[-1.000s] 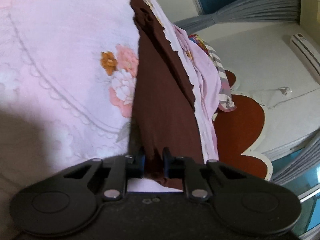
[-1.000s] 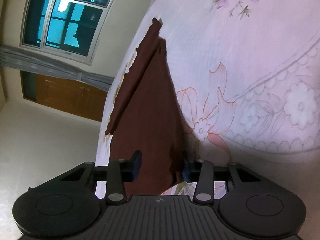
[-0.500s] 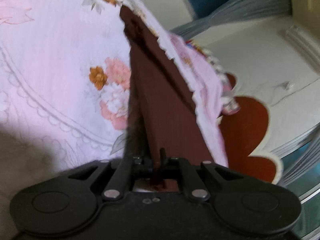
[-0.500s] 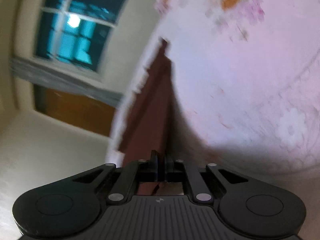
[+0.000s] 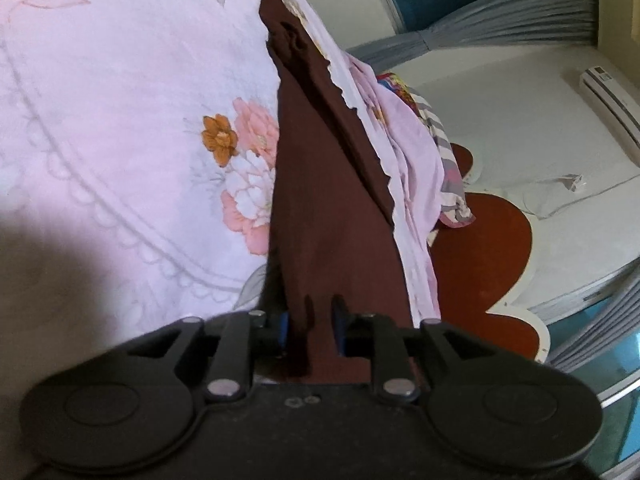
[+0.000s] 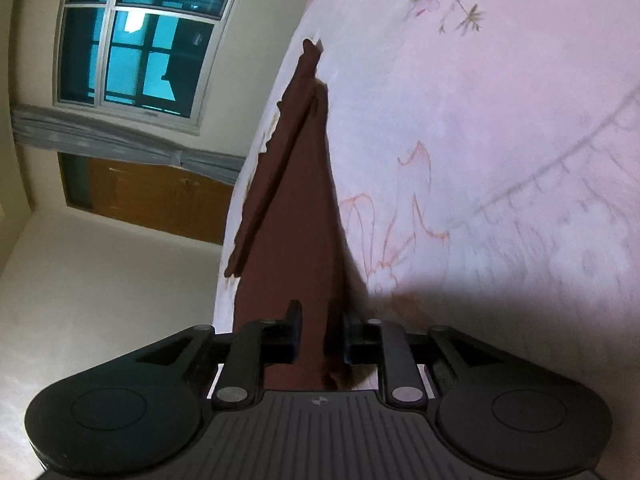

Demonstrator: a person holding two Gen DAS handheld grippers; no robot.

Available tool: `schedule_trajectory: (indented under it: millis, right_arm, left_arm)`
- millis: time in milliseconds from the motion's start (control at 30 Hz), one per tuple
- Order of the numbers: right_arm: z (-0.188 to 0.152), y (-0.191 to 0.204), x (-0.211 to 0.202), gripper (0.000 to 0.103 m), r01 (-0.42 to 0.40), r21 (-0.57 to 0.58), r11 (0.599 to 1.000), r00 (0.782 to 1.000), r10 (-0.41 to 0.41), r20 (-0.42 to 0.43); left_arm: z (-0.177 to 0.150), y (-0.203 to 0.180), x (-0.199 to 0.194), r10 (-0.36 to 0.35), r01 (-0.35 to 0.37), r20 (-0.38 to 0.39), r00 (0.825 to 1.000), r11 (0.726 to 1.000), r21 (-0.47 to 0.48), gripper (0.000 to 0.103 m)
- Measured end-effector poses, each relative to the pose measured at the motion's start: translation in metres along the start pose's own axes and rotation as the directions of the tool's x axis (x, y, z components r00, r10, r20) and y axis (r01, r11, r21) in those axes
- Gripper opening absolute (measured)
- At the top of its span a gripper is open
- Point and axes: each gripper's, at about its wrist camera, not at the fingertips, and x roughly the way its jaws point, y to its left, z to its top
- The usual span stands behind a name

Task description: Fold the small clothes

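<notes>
Plainly, the long dark brown cloth garment is the landmark: it lies stretched along the edge of the pale pink bedsheet printed with flowers, and both tools sit at its ends.

Seen from the left wrist, a cluster of printed pink, white and orange flowers lies just left of the garment. The black left gripper has its two fingers on either side of the garment's near end. Its jaws are opening; the cloth passes between them, yet a gap shows beside each blue-lined pad, so they do not press it. To the right of the garment the sheet's scalloped edge drops away, then comes a crumpled lilac and striped bundle of bedding, and further right a red-brown curved panel with a pale border and a white wall air conditioner.

Seen from the right wrist, a window with blue-lit panes, a grey gathered curtain and an orange-brown wooden door stand well left of the garment. The garment narrows away to a point, one folded layer raised along its left side. The black right gripper is also opening, with the garment's near corner between its fingers, clear of the left pad; whether it touches the right one I cannot tell. Right of the garment spreads bare sheet.
</notes>
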Motion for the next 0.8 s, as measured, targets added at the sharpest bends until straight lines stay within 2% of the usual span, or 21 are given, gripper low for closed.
schedule_trajectory:
  millis: [67,100,167,200,267,333,400,533,633,700,800]
  right_arm:
    - [0.002,0.001,0.003,0.019,0.020,-0.004,1.000,1.000,-0.020,-0.014]
    - [0.002,0.003,0.004,0.019,0.030,-0.026,0.999,0.999,-0.031,-0.024]
    - [-0.003,0.011,0.008,0.005,0.078,-0.108,0.991,0.995,-0.084,-0.051]
    - [-0.004,0.011,0.007,0.005,0.074,-0.113,0.991,0.996,-0.079,-0.048]
    - [-0.005,0.010,-0.001,0.005,0.005,-0.094,0.996,1.000,-0.006,-0.007]
    - [-0.002,0.014,-0.012,0.005,-0.057,-0.087,0.995,0.997,0.060,0.040]
    - [0.003,0.026,-0.014,0.005,-0.079,-0.113,0.990,0.995,0.086,0.056]
    - [0.030,0.059,-0.003,0.005,-0.107,-0.170,0.980,0.989,0.123,0.086]
    - [0.061,0.084,0.022,0.005,-0.130,-0.202,0.971,0.983,0.153,0.105]
    - [0.087,0.099,0.044,0.005,-0.139,-0.205,0.969,0.980,0.165,0.111]
    - [0.128,0.111,0.081,0.005,-0.111,-0.173,0.979,0.983,0.133,0.126]
  left_arm:
    - [0.001,-0.003,0.006,0.039,-0.038,-0.022,0.999,0.999,0.024,0.006]
    - [0.000,-0.006,0.008,0.070,-0.069,-0.032,0.997,0.996,0.053,0.006]
    - [-0.001,-0.009,0.008,0.085,-0.083,-0.028,0.996,0.994,0.076,0.004]
    - [-0.002,-0.011,0.007,0.086,-0.084,-0.016,0.996,0.993,0.081,0.004]
    - [-0.001,-0.009,0.001,0.059,-0.060,0.016,0.998,0.996,0.072,0.003]
    - [0.003,-0.007,-0.008,0.004,-0.006,0.059,0.998,0.999,0.036,0.003]
    - [0.013,-0.012,-0.014,-0.030,0.028,0.093,0.995,0.999,0.026,0.003]
    - [0.045,-0.031,-0.013,-0.114,0.109,0.131,0.985,0.993,0.046,0.003]
    - [0.080,-0.040,0.000,-0.150,0.144,0.165,0.975,0.988,0.047,0.003]
    - [0.106,-0.043,0.012,-0.156,0.153,0.187,0.970,0.988,0.032,0.003]
    - [0.152,-0.043,0.038,-0.146,0.152,0.232,0.962,0.988,-0.005,0.003]
